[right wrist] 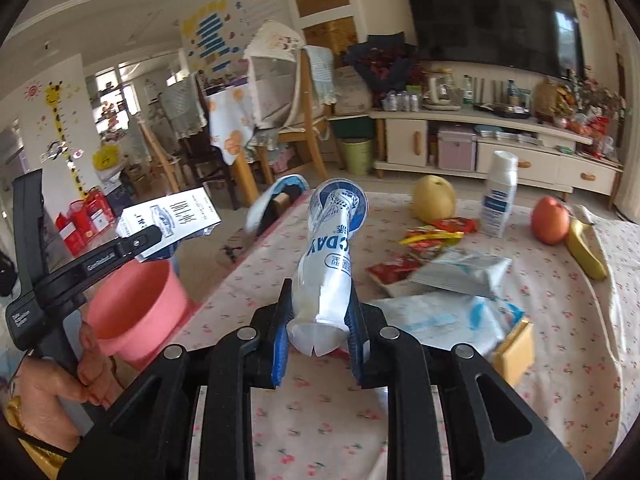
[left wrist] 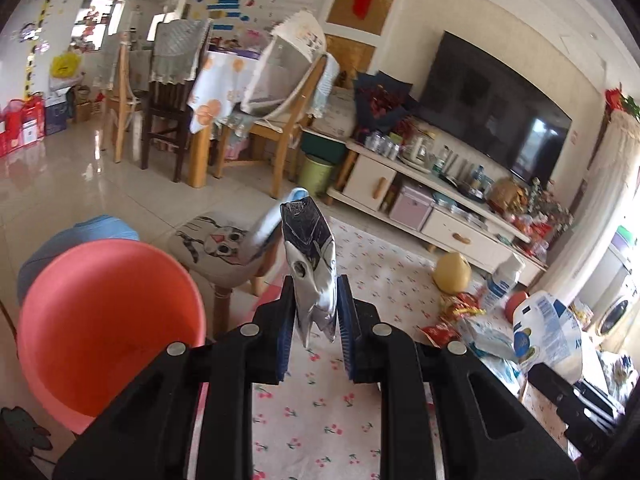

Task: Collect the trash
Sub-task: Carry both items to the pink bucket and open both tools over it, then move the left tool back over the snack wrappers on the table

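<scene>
- Clearly, the left tool (left wrist: pixel 316 312) pinches a flattened, crinkled milk carton (left wrist: pixel 310 268), silvery inside, raised beside the smooth pink plastic bucket (left wrist: pixel 108 320).
- Right tool (right wrist: pixel 320 320) clamps a squashed white-and-blue bottle (right wrist: pixel 330 256) lettered "DAY", held above the cherry-print surface (right wrist: pixel 320 420).
- Crumpled wrappers (right wrist: pixel 436 276) lie on that cloth.

Living room, daylit. Landmark: large dark television (right wrist: pixel 490 16) on a cream wall. Below it, a long white cabinet (right wrist: pixel 516 152) crowded with bottles. Left of it, wooden dining chairs (right wrist: pixel 308 120) and a cloth-covered table (right wrist: pixel 228 116). Further left, a sticker-decorated wall (right wrist: pixel 216 28). Glossy pale tiled floor (left wrist: pixel 60 176).
</scene>
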The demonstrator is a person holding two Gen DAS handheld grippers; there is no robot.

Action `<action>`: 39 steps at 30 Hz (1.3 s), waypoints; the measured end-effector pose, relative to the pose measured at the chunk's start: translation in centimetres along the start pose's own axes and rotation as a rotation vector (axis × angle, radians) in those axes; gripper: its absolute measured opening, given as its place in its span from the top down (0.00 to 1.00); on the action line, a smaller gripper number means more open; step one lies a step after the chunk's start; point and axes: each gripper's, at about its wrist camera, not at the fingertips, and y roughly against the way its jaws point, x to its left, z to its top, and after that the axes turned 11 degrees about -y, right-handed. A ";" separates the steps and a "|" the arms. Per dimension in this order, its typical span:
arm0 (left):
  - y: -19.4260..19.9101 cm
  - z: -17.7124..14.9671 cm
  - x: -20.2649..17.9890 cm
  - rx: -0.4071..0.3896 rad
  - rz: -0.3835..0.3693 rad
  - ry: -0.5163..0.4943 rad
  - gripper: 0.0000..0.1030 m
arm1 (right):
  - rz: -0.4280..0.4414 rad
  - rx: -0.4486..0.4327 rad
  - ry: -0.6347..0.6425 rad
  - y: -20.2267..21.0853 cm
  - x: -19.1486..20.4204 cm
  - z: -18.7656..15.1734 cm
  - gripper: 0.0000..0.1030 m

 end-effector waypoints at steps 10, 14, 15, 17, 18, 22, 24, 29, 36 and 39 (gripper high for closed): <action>-0.2 0.7 13.6 0.058 0.290 0.279 0.79 | 0.249 0.147 0.177 -9.1 14.9 -1.0 0.75; -0.9 0.3 16.7 0.114 0.314 0.360 0.78 | 0.298 0.232 0.192 -12.5 17.6 -2.1 0.75; -1.1 0.3 17.2 0.120 0.314 0.372 0.78 | 0.309 0.256 0.197 -13.5 18.0 -2.3 0.75; -1.2 -0.4 17.8 0.136 0.320 0.379 0.77 | 0.313 0.290 0.214 -14.6 18.3 -3.0 0.74; -1.3 -0.5 18.0 0.145 0.323 0.385 0.77 | 0.313 0.311 0.215 -15.2 18.5 -3.4 0.74; -1.7 -1.5 18.5 0.178 0.315 0.409 0.75 | 0.292 0.313 0.155 -15.3 17.6 -4.2 0.53; -1.7 -1.6 18.5 0.176 0.317 0.411 0.68 | 0.274 0.279 0.132 -14.6 16.7 -4.2 0.36; -1.7 -1.4 16.4 0.109 0.328 0.343 0.51 | 0.192 0.196 0.095 -11.9 13.8 -4.0 0.12; -0.3 -0.9 12.9 -0.093 0.288 0.236 0.27 | 0.079 0.042 0.113 -7.5 8.8 -4.1 0.08; -0.3 -0.5 11.6 -0.126 0.239 0.196 0.22 | 0.028 0.001 0.166 -5.8 7.4 -4.4 0.06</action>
